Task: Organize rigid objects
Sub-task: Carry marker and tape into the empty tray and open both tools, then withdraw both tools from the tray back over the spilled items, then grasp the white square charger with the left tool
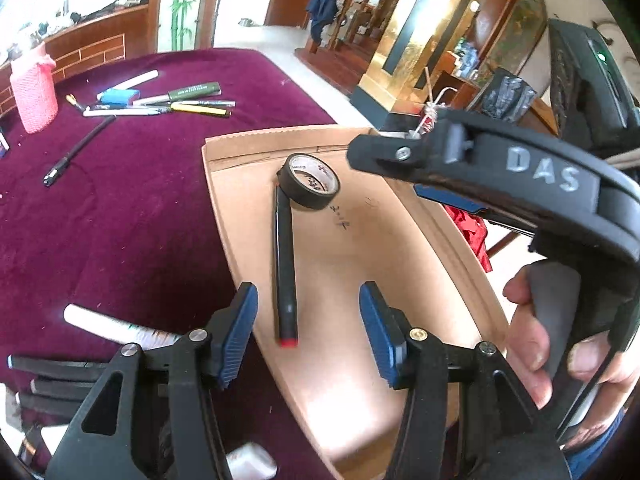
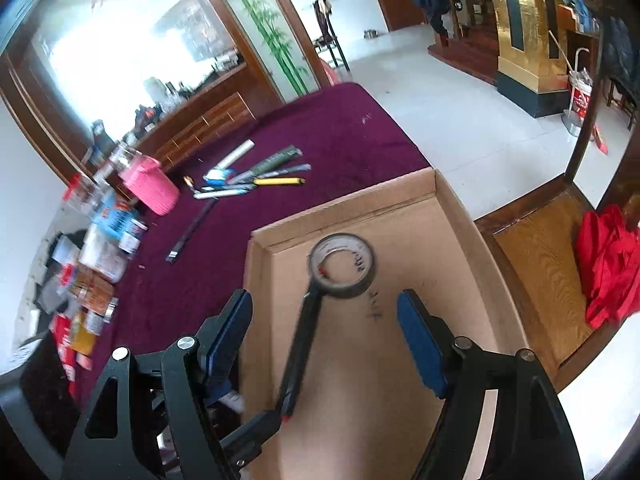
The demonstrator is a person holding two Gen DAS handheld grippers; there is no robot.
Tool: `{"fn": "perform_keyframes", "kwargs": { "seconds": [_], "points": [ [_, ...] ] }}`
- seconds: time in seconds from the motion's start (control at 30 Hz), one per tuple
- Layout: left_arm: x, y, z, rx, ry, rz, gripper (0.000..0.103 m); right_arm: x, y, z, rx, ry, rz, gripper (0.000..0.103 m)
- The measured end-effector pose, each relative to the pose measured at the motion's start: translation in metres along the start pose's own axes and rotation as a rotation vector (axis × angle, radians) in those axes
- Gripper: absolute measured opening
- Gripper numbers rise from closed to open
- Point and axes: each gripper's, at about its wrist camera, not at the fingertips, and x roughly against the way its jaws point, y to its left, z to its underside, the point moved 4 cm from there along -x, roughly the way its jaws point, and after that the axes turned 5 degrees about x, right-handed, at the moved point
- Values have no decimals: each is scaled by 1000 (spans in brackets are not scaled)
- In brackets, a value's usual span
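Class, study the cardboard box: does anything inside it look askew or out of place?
Slightly. The black marker lies loose on the cardboard box floor, its far end butting against the roll of black tape. Nothing looks spilled or damaged.

Both wrist views look forward and steeply down, close above the shallow brown cardboard box (image 1: pixel 400 264) (image 2: pixel 400 360) beyond their fingers. Shared: black tape roll (image 1: pixel 309 182) (image 2: pixel 343 266), black marker (image 1: pixel 285 264) (image 2: pixel 298 354), somewhat motion-blurred at right.
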Motion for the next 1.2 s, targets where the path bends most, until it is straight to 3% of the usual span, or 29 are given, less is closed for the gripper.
{"fn": "perform_keyframes", "kwargs": {
  "seconds": [0.3,0.57,0.7,1.0,1.2],
  "points": [
    [63,23,43,-80,-52,34,51,42,50,60,35,-92,-100,70],
    [120,77,88,-84,-92,42,51,33,94,112,107,-49,-173,70],
    [139,115,105,-53,-97,-8,51,26,110,132,145,-13,-222,70],
    [157,203,115,31,-90,-146,52,12,123,149,181,25,-230,70],
    [143,241,107,81,-31,-144,51,17,122,156,185,22,-227,70]
  ]
}}
